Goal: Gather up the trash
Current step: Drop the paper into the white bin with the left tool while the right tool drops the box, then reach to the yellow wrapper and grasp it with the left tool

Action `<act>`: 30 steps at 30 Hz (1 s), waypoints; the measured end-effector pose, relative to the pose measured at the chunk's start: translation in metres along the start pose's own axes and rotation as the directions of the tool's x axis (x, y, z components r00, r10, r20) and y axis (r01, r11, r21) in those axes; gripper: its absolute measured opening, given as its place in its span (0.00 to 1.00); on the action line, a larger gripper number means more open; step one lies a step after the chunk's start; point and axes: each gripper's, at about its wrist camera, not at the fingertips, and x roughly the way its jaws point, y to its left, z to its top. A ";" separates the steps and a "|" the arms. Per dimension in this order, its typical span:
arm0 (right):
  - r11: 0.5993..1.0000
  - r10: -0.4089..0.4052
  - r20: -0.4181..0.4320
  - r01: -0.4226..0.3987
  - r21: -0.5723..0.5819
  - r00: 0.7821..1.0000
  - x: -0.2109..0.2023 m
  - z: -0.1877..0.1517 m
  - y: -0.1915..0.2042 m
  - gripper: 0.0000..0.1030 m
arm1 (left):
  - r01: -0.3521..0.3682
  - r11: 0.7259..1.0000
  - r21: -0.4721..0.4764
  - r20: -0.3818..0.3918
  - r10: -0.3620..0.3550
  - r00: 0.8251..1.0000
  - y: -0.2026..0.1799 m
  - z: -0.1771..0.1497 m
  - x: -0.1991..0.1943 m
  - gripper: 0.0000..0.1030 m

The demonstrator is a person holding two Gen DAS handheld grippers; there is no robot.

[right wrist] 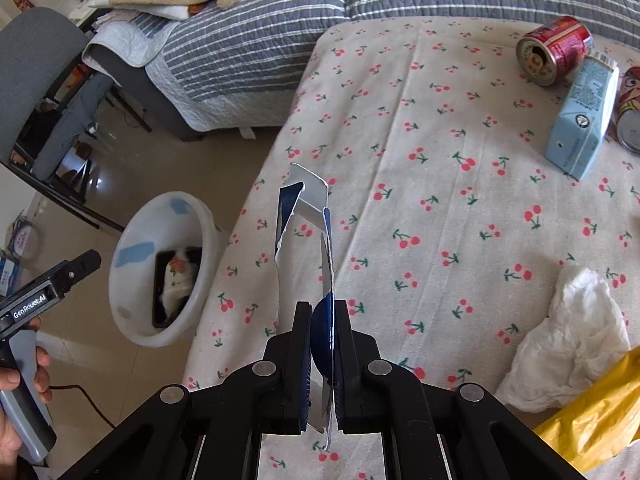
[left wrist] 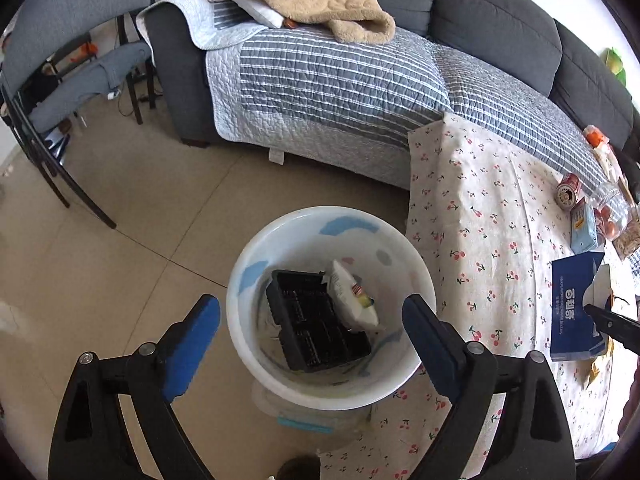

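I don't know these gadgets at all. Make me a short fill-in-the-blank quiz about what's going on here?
1. The left tongs hover wide open above the white ____.
2. The right tongs pinch a torn blue ____.
3. The tablecloth is printed with ____.
4. The red can lies on its ____.

Missing words: bin; box; cherries; side
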 end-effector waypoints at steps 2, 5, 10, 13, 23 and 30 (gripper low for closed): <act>1.000 0.013 -0.001 -0.013 -0.009 1.000 0.006 0.003 0.011 0.08 | -0.002 1.000 0.009 0.001 0.002 1.000 0.002 -0.001 -0.002 0.91; 0.999 0.035 -0.015 -0.036 -0.038 0.999 0.019 0.008 0.035 0.08 | -0.005 1.000 0.021 0.003 0.005 1.000 0.004 -0.001 -0.004 0.91; 0.992 0.114 -0.042 -0.117 -0.054 0.993 0.043 0.016 0.074 0.08 | -0.008 1.000 0.007 -0.012 0.008 1.000 0.012 -0.001 -0.003 0.91; 0.987 0.152 -0.051 -0.154 -0.050 0.987 0.059 0.022 0.094 0.09 | -0.004 1.000 -0.030 -0.021 0.003 1.000 0.022 -0.001 -0.003 0.91; 0.989 0.145 -0.095 -0.146 -0.008 0.985 0.096 0.035 0.113 0.51 | -0.009 0.998 -0.068 -0.023 0.008 1.000 0.034 -0.001 -0.002 0.91; 0.994 0.107 -0.059 -0.107 0.000 0.993 0.075 0.033 0.099 0.88 | -0.006 0.997 -0.076 -0.019 0.005 1.000 0.032 -0.001 -0.004 0.91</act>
